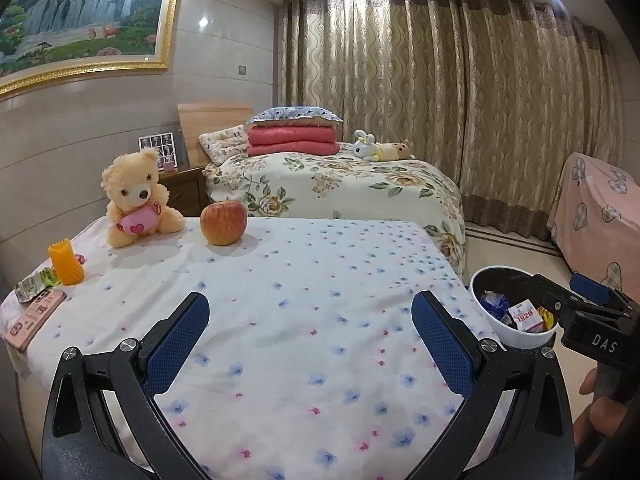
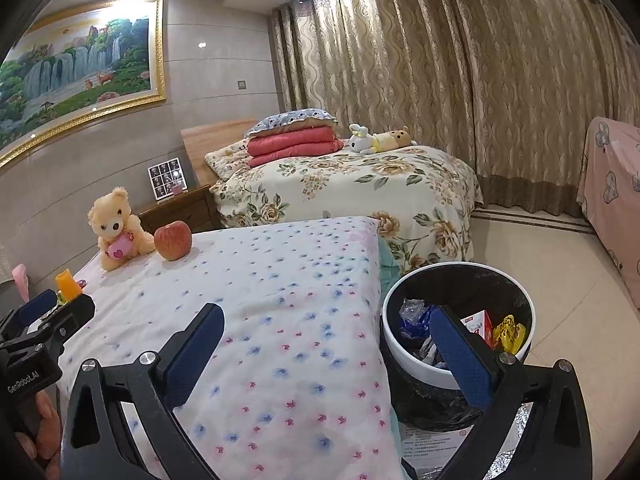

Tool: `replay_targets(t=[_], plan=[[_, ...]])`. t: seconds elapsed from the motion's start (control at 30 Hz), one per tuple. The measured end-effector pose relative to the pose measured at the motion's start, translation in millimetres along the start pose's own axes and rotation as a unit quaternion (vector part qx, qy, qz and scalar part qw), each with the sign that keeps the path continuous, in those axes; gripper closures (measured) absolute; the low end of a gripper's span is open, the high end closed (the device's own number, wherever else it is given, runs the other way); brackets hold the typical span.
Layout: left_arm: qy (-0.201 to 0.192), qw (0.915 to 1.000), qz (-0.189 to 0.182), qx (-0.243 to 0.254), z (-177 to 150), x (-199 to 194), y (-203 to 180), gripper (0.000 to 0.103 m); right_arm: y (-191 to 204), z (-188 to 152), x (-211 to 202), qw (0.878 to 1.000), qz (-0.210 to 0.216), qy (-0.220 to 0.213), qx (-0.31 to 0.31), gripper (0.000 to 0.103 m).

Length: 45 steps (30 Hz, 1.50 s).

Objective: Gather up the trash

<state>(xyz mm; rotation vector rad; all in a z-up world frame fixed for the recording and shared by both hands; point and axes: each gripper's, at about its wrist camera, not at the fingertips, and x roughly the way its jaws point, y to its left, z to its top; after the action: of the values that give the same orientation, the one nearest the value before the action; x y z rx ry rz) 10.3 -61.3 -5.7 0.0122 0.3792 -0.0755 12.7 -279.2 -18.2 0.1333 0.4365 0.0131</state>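
A white trash bin (image 2: 416, 372) with a black liner stands on the floor at the table's right side; it holds a blue wrapper (image 2: 412, 314), a red-and-white box (image 2: 480, 326) and a yellow wrapper (image 2: 510, 332). The bin also shows in the left wrist view (image 1: 516, 338). A crumpled green-and-white wrapper (image 1: 34, 285) lies at the table's far left. My left gripper (image 1: 310, 326) is open and empty above the flowered tablecloth (image 1: 304, 280). My right gripper (image 2: 326, 336) is open and empty, its right finger (image 2: 460, 356) over the bin's rim.
On the table stand a teddy bear (image 1: 134, 198), an apple (image 1: 223, 222), an orange ridged cup (image 1: 66, 262) and a pink flat box (image 1: 34, 318). A flowered bed (image 1: 340, 184) lies behind. A pink-covered piece of furniture (image 1: 596, 212) stands at right.
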Motion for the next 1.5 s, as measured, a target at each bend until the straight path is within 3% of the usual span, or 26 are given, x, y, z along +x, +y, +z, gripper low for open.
replay_targets(t=[1.5], plan=[[-0.004,1.0,0.0,0.0,-0.3,-5.9,-2.2,0.0,4.8,0.3,-3.3,1.0,0.004,0.001,0.0,0.0]])
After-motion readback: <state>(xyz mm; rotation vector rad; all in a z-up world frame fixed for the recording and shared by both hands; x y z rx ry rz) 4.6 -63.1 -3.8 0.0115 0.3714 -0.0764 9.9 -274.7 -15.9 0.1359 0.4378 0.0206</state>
